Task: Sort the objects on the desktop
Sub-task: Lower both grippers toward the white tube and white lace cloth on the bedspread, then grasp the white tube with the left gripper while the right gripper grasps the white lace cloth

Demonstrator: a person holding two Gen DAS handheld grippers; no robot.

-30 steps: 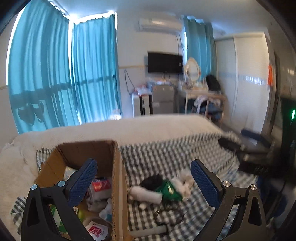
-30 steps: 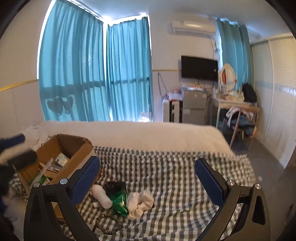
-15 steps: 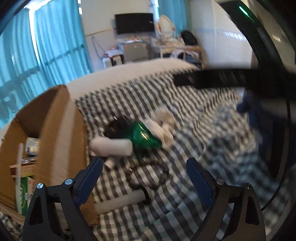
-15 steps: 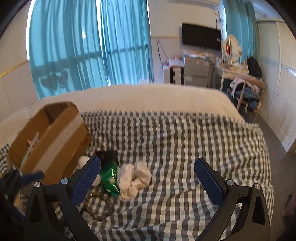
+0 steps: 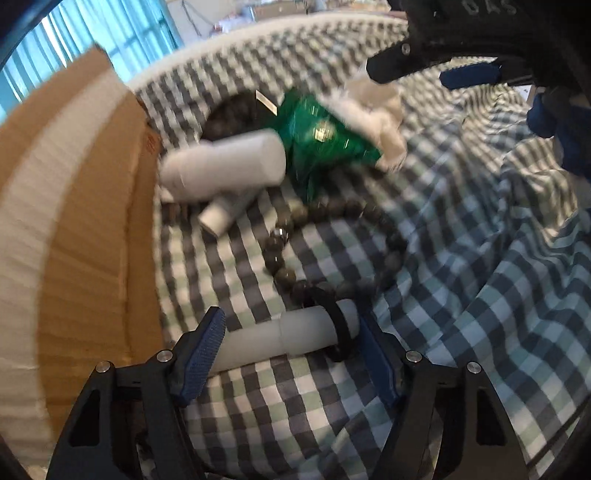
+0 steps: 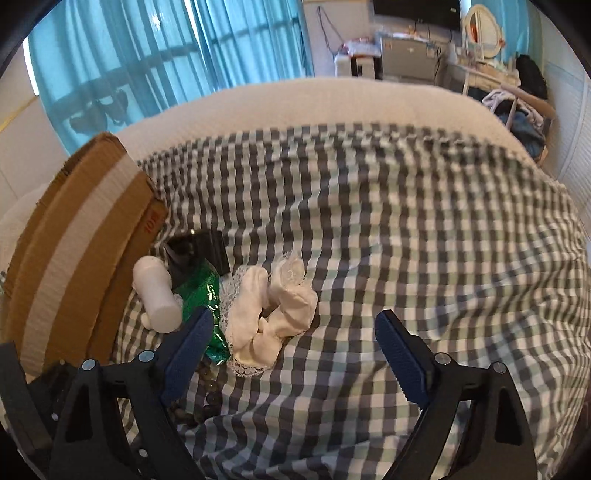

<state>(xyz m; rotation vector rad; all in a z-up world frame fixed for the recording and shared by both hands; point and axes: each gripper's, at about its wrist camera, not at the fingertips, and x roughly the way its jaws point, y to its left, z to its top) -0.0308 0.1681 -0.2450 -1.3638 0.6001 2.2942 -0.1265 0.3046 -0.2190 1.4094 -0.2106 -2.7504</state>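
I've dropped the left gripper from above the cardboard box; jaws apart, straddling the pale grey plastic tube, grasp next. Right gripper hovers, apart.

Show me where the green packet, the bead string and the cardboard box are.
green packet (image 5: 325, 136), left wrist view, middle of its shiny face.
bead string (image 5: 280, 254), left wrist view, beads on its left side.
cardboard box (image 6: 74, 236), right wrist view, taped outer wall.

Home bedroom: bed w/ checkered sheet, blue curtains, wall TV, vanity mirror, clothes on chair.
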